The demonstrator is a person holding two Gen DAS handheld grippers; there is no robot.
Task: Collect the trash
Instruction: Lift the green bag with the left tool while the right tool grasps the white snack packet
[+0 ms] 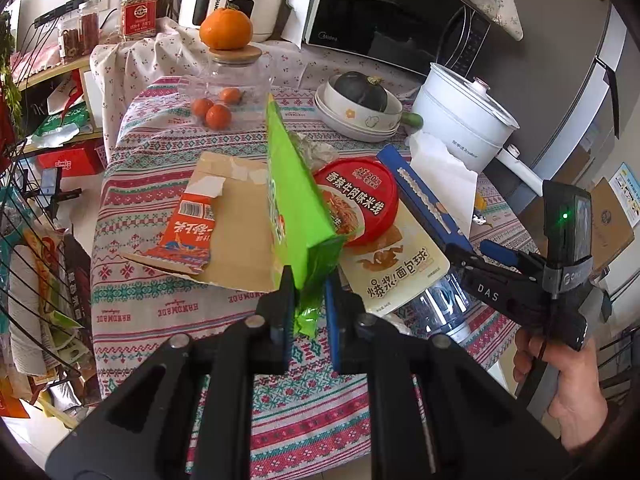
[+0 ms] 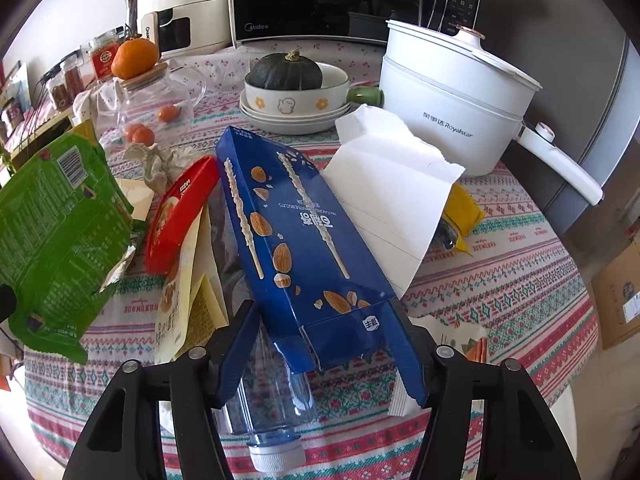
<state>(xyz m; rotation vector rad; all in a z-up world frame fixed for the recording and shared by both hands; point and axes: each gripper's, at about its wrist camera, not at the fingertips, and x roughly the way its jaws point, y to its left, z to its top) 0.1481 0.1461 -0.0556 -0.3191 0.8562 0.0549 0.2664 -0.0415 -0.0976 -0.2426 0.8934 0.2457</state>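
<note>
My left gripper [image 1: 307,300] is shut on the end of a green snack bag [image 1: 294,200], lifted above the table; the bag also shows at the left of the right wrist view [image 2: 60,216]. My right gripper [image 2: 324,344] is shut on a blue almond biscuit box [image 2: 296,240], held flat across its width; the box and gripper show in the left wrist view [image 1: 424,204]. Under them lie a red noodle-cup lid [image 1: 356,200], a cream bread-ball packet [image 1: 396,264], a clear plastic bottle [image 2: 272,404], torn cardboard [image 1: 236,232] and white paper [image 2: 392,184].
A round table with a patterned cloth [image 1: 152,312] holds a white electric pot [image 2: 452,96], stacked bowls with a dark squash [image 2: 288,80], a glass jar topped by an orange [image 1: 226,28], small oranges [image 1: 212,110] and a microwave [image 1: 384,12]. A wire rack [image 1: 28,264] stands left.
</note>
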